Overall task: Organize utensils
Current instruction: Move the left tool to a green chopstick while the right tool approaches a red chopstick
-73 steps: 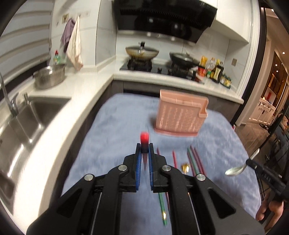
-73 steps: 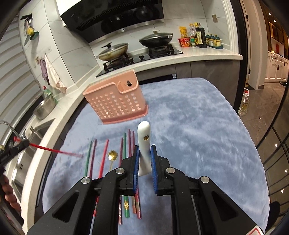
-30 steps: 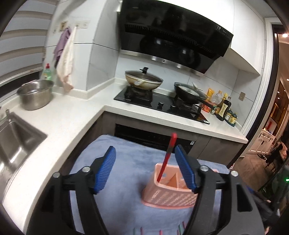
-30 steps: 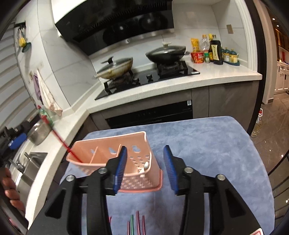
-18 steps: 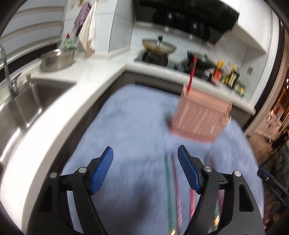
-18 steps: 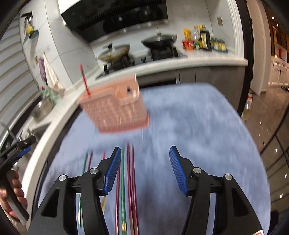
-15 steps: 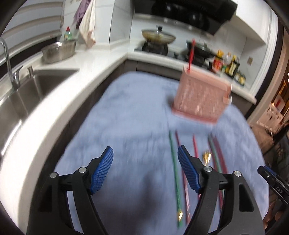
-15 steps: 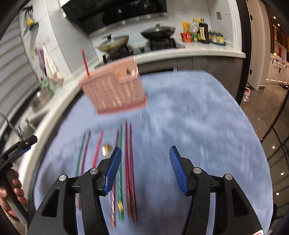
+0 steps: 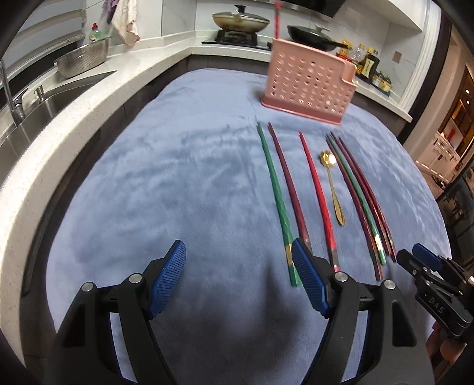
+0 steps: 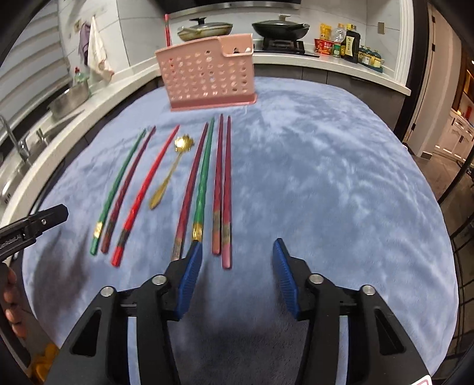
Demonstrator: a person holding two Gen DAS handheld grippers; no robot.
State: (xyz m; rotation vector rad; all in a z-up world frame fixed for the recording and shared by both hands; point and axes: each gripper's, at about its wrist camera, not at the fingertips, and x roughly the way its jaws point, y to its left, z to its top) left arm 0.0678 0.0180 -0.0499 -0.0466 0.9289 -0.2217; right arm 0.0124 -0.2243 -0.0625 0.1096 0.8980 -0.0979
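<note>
A pink perforated holder stands at the far end of the blue cloth. A red chopstick stands upright in it. Nearer lie a green chopstick, a maroon one, a red one, a gold spoon and several more chopsticks. My left gripper is open and empty, left of the green chopstick's end. My right gripper has its jaws closing on nothing, just short of the right-hand chopsticks' ends.
A white counter with a sink, a tap and a steel bowl runs along the left. A hob with pans and bottles lies behind the holder. The cloth's right edge drops to the floor.
The red chopstick held by the left gripper and the white spoon held by the right went into the holder. Both grippers then pulled back from it, sank and tilted down over the cloth.
</note>
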